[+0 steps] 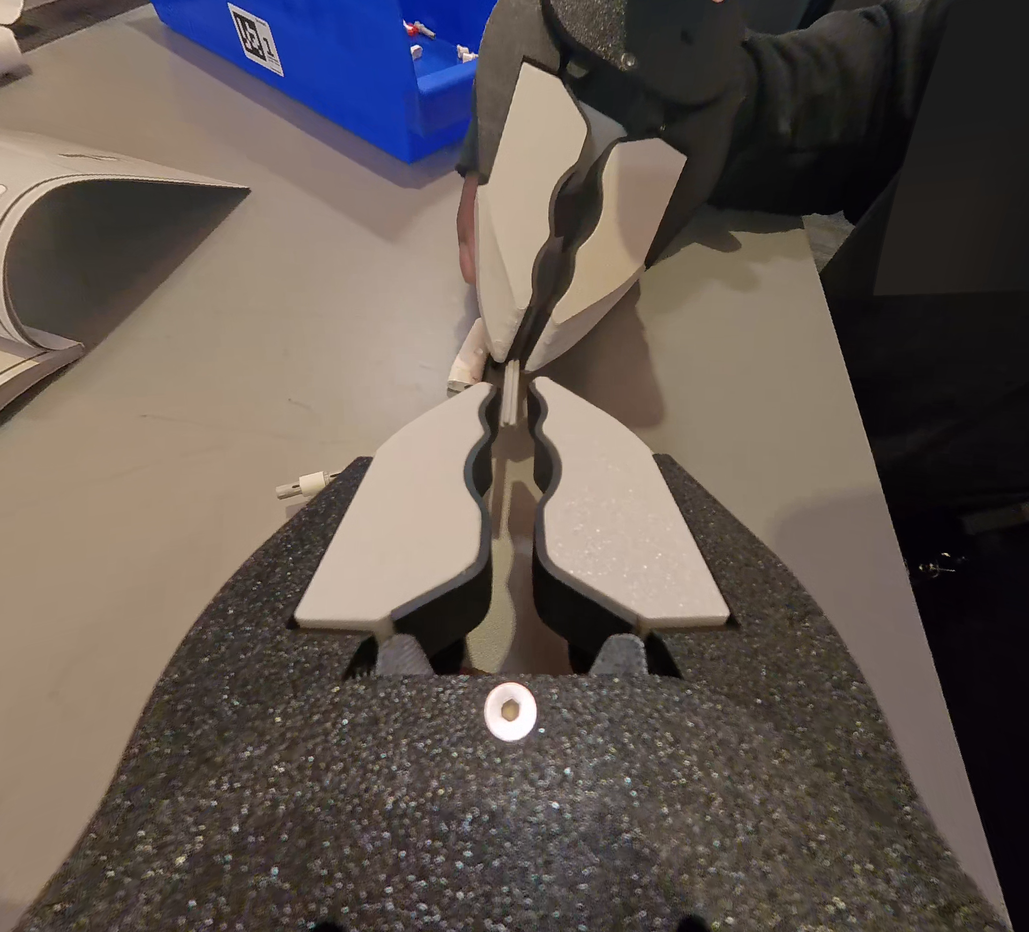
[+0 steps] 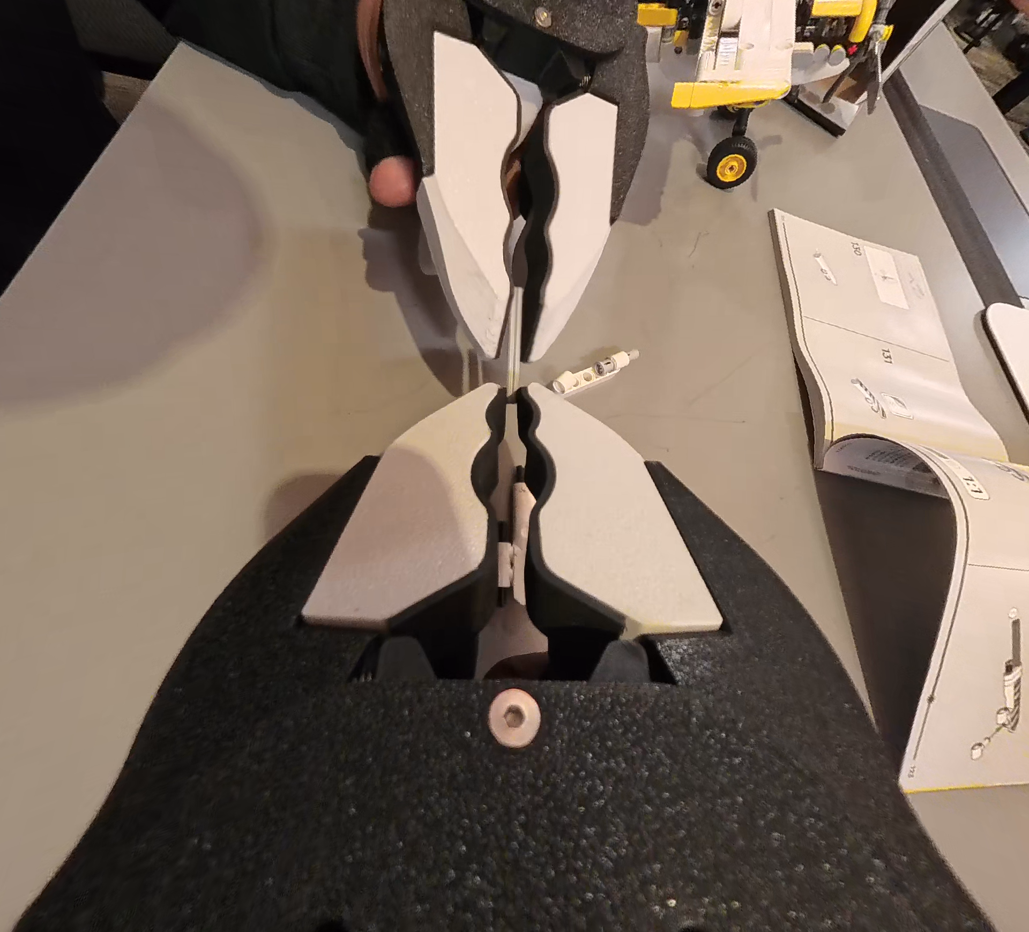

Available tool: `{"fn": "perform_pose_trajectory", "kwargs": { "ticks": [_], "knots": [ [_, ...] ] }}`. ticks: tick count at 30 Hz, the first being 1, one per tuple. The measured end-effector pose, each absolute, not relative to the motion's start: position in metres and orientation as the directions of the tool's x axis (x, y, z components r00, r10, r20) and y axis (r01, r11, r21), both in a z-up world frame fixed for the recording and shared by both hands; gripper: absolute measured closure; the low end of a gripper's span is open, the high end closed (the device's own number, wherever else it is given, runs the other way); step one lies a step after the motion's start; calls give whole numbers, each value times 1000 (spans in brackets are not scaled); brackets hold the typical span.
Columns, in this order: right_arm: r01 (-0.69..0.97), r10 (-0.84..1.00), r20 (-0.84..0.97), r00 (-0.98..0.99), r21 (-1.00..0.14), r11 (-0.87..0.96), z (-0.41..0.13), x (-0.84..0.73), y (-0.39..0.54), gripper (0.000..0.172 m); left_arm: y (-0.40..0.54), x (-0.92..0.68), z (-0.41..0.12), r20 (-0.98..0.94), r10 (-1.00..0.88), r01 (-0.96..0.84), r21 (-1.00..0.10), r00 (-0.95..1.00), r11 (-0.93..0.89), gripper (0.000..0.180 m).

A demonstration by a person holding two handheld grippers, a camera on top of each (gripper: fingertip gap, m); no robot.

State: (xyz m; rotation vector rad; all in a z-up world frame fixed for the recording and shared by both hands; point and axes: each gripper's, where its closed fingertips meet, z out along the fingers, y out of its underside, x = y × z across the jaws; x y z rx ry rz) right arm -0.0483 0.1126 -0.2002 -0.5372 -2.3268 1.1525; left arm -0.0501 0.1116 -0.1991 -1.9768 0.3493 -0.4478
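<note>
- The right gripper (image 2: pixel 513 392) is closed, its fingertips clamped on one end of a thin white rod (image 2: pixel 515 343).
- The rod runs straight out from those tips into the left gripper (image 1: pixel 511 386), which faces it tip to tip.
- The left gripper's jaws stand narrow; the rod (image 1: pixel 510 400) lies between them, with dark gaps showing on both sides, so the pads do not press it.
- A white peg (image 1: pixel 466 364) lies on the grey table (image 1: pixel 278 293), just left of the meeting tips.
- A white beam piece (image 2: pixel 596 369) lies just right of the right gripper's tips.
- Farther off: blue bin (image 1: pixel 312 31), open booklet (image 2: pixel 880 348), yellow-and-white model (image 2: pixel 740 31).
</note>
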Motion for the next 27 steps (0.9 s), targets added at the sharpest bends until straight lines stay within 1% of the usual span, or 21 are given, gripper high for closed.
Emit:
{"fn": "perform_pose_trajectory", "kwargs": {
  "ticks": [25, 26, 27],
  "knots": [
    [135, 550, 236, -801, -825, 549, -199, -49, 109, 168, 113, -50, -198, 143, -423, -51, -908, 895, -415, 176],
    [149, 554, 227, -801, -820, 552, -200, -49, 112, 168, 113, -52, -198, 143, -415, -47, -908, 899, -416, 176],
    [171, 559, 218, -800, -810, 560, -203, -49, 115, 163, 113, -52, -197, 147, -411, -41, -909, 900, -414, 176]
  ]
}}
